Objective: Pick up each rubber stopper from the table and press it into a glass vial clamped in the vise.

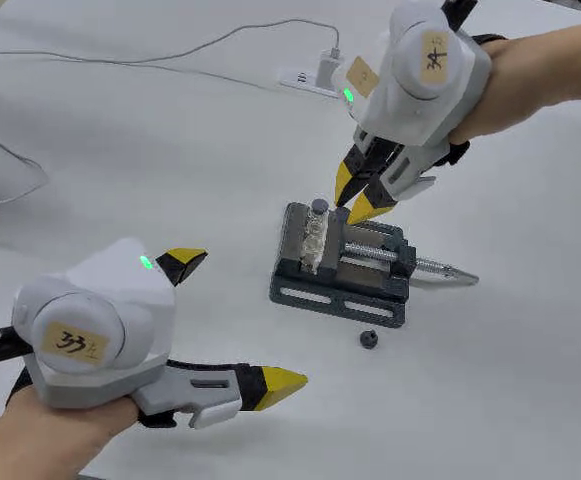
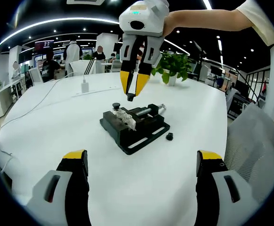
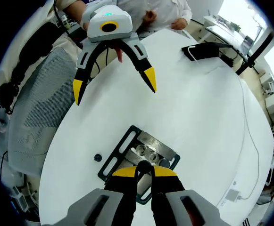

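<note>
While R tongs (image 1: 352, 202) pinch stopper (image 2: 130, 98) over vise (image 1: 340, 270), L tongs (image 1: 245, 320) gape well clear.

I find lighting bright and even from overhead ceiling strips (image 2: 56, 22). The white bench (image 1: 170, 160) shows mild glare; shadows beneath the vise (image 1: 350, 275) are soft. Both gripper views bend strongly toward their edges; focus is sharp centrally.

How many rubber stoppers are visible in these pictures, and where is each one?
3. One stopper sits on a vial in the vise; a loose stopper lies on the table beside it; a third stopper seems pinched in the right hand-held gripper. More may be hidden.
</note>
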{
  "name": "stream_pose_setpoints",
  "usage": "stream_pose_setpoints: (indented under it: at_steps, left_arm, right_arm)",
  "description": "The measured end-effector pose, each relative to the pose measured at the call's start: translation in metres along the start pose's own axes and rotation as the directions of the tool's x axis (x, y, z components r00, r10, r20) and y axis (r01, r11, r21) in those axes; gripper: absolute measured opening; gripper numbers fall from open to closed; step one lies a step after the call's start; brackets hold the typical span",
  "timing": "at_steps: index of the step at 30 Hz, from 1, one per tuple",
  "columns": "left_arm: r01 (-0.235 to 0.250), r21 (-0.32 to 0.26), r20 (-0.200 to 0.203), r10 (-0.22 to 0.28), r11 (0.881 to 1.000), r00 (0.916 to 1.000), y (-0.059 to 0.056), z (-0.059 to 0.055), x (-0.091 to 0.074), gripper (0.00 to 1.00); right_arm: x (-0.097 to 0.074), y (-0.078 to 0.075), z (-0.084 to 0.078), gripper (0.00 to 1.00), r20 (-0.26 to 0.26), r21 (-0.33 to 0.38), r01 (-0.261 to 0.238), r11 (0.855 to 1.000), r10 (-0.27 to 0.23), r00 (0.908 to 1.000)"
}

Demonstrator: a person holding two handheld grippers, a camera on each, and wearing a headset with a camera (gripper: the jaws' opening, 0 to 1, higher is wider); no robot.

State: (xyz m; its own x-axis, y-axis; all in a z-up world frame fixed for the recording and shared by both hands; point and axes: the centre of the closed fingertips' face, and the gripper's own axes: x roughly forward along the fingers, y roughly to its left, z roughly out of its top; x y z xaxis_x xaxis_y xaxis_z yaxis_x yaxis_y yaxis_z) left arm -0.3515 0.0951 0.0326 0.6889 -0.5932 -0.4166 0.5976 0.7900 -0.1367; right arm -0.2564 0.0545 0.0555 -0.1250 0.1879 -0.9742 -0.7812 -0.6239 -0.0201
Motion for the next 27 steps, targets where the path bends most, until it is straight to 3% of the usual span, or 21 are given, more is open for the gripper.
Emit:
stream_pose_setpoints:
  at_steps: [8, 27]
  left_arm:
    - [0.002, -0.005, -0.004, -0.002, 1.0, 1.0, 0.002, -0.003, 0.0, 0.95]
    - [-0.002, -0.028, -0.013, 0.002, 1.0, 0.9999, 0.006, -0.009, -0.001, 0.94]
  right_arm:
    - [0.009, -0.008, 0.001, 0.05, -0.012, -0.013, -0.036, 0.999, 0.036, 0.9993]
    - [0.025, -0.01, 0.002, 0.05, -0.03, -0.031, -0.087, 0.996, 0.086, 0.9959]
